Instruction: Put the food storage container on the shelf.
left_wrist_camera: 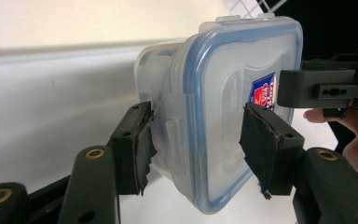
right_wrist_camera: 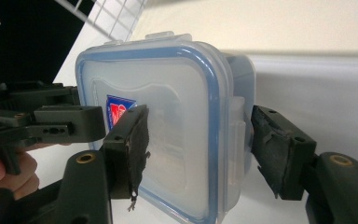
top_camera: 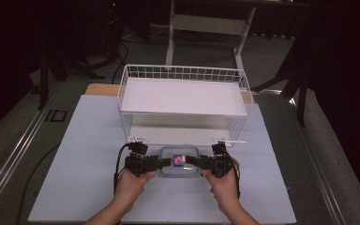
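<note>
Two black two-jaw grippers clamp one clear rectangular plastic container with a blue-rimmed snap lid [top_camera: 180, 162].
Left gripper [top_camera: 158, 163] and right gripper [top_camera: 200, 162] each pinch opposite short ends, ragged foam pads pressing lid and base; the container sits just before the white wire shelf basket [top_camera: 185, 75] on the matte pale-blue table mat [top_camera: 84, 154].

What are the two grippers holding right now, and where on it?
A lidded plastic container, gripped from both ends: the left gripper clamps top and bottom at one latch side, the right gripper does likewise at the opposite latch side.
</note>
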A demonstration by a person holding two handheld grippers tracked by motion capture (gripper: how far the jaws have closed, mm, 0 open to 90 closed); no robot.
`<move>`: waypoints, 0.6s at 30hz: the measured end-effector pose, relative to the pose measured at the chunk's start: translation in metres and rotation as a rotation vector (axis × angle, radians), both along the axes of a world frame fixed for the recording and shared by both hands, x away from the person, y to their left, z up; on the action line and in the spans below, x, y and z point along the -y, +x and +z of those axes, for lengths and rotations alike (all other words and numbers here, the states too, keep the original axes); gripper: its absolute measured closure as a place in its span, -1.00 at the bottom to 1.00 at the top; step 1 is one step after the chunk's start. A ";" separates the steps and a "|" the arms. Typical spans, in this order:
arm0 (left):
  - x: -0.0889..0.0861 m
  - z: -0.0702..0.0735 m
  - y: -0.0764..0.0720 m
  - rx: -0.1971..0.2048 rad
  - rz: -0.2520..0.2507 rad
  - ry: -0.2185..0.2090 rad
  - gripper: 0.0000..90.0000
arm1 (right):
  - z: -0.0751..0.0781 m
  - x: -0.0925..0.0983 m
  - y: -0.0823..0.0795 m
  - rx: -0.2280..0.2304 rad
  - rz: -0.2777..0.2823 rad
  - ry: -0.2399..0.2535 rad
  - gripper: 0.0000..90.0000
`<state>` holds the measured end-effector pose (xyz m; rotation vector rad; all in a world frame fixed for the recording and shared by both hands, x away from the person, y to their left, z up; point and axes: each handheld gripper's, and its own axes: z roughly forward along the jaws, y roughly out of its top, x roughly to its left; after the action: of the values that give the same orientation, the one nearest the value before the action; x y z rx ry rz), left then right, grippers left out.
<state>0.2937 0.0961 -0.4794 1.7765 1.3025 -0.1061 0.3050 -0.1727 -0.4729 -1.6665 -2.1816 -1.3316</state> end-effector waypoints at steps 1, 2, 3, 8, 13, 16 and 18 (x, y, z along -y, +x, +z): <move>0.002 0.001 0.003 0.008 0.001 0.008 0.02 | 0.002 0.001 0.003 0.004 -0.007 0.004 -0.14; 0.002 0.002 0.005 0.010 0.003 0.004 0.01 | 0.004 0.001 0.006 0.010 -0.012 0.001 -0.15; 0.004 0.003 0.009 0.018 0.001 0.008 0.01 | 0.005 0.001 0.009 0.020 -0.017 -0.002 -0.15; 0.007 0.007 0.024 0.046 -0.004 0.008 0.01 | 0.011 0.004 0.022 0.042 -0.047 0.003 -0.15; 0.008 0.005 0.038 0.081 -0.006 -0.003 0.01 | 0.012 0.005 0.032 0.073 -0.071 0.005 -0.15; 0.007 0.001 0.045 0.098 -0.005 -0.010 0.01 | 0.008 0.005 0.039 0.076 -0.091 0.014 -0.15; 0.006 -0.004 0.050 0.104 -0.011 -0.013 0.01 | 0.005 0.004 0.042 0.074 -0.098 0.015 -0.15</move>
<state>0.3440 0.0902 -0.4830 1.7547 1.2152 -0.0282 0.3470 -0.1769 -0.4676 -1.7678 -2.1490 -1.4531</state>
